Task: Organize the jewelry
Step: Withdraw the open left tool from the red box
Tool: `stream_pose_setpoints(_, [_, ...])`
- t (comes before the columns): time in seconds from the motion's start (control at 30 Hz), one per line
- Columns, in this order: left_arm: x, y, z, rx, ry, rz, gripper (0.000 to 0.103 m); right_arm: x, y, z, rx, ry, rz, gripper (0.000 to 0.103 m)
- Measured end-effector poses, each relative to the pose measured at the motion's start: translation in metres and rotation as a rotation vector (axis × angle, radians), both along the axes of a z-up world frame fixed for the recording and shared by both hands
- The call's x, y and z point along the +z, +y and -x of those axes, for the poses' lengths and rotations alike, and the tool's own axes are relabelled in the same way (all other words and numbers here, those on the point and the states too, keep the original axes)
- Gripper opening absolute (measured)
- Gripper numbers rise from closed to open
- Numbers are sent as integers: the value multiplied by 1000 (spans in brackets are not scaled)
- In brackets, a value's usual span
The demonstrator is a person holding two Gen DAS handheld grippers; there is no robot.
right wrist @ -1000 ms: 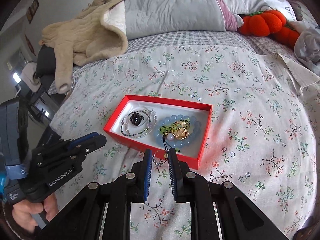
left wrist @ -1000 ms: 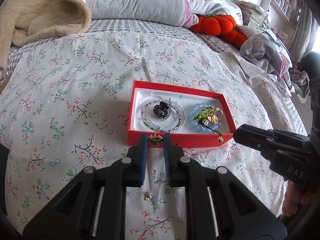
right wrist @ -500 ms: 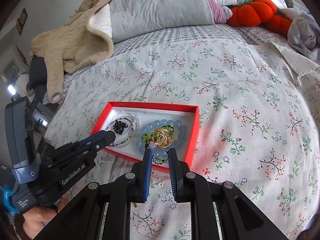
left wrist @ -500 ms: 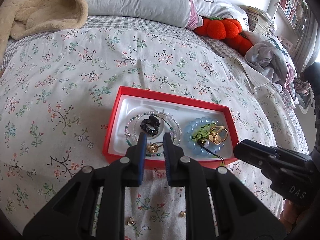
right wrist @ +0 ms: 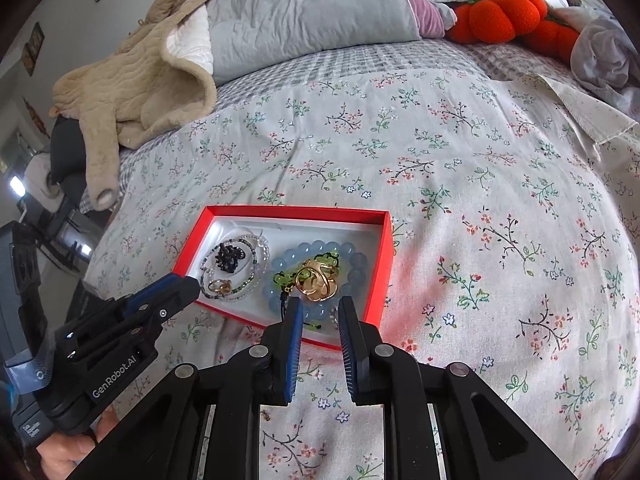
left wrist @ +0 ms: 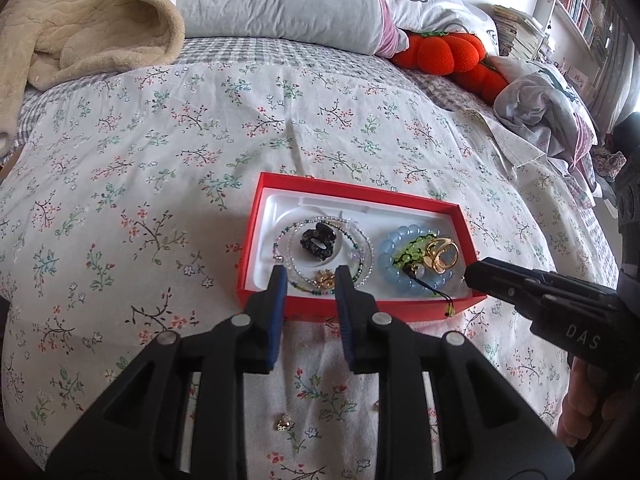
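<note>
A red box (left wrist: 460,220) with a white insert lies on the flowered bedspread. It holds a beaded necklace (left wrist: 362,242) around a black hair clip (left wrist: 318,238), and a blue bead bracelet (left wrist: 386,250) with gold rings (left wrist: 440,254) on it. My left gripper (left wrist: 311,274) hangs over the box's near left edge, its jaws opening. A small gold piece (left wrist: 324,279) lies on the insert between its fingertips, untouched by the pads. My right gripper (right wrist: 320,308) is over the box's near right end, jaws slightly apart and opening. A thin hoop (right wrist: 332,314) lies by its right finger.
A small gold earring (left wrist: 283,424) lies on the bedspread under the left gripper. At the head of the bed are a beige blanket (left wrist: 80,20), grey pillows (left wrist: 280,0) and an orange plush pumpkin (left wrist: 436,50). Crumpled clothes (left wrist: 540,108) lie at the right. A hand (right wrist: 72,448) holds the left gripper.
Both grippers moved forward over the red box. The left jaws parted and the gold piece they carried now lies in the box. The hoop sits low beside the right finger.
</note>
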State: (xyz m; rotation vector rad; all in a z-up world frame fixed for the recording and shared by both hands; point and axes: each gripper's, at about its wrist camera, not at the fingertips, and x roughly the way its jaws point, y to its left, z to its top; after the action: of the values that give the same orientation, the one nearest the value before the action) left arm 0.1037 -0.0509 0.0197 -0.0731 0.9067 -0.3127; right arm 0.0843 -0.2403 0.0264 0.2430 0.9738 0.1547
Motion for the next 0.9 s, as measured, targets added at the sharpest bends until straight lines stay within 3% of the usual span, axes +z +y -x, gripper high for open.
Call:
stream_pose_setpoints(0.23, [0, 6, 9, 14, 30, -29, 39, 7, -4, 10, -1, -9, 16, 22])
stream_pose_setpoints(0.33, [1, 9, 15, 18, 33, -42, 46, 9, -5, 16, -1, -9, 20, 30])
stream_pose_setpoints(0.37, [2, 11, 17, 22, 33, -45, 49, 10, -6, 19, 1, -13, 19, 40])
stream_pose_setpoints(0.4, [2, 12, 19, 26, 32, -49, 51, 12, -6, 22, 3, -22, 16, 56])
stream_pose_setpoints(0.43, [3, 13, 21, 27, 31, -52, 54, 14, -7, 25, 6, -36, 14, 60])
stream_pose_setpoints(0.63, [3, 19, 34, 24, 30, -88, 66, 17, -9, 39, 24, -42, 28, 62])
stream_pose_setpoints(0.77, [3, 22, 43, 19, 34, -100, 68, 13, -9, 47, 38, -33, 58, 65])
stream_pose_setpoints(0.9, [2, 24, 54, 5, 34, -107, 80, 7, -6, 54, 59, -25, 77, 71])
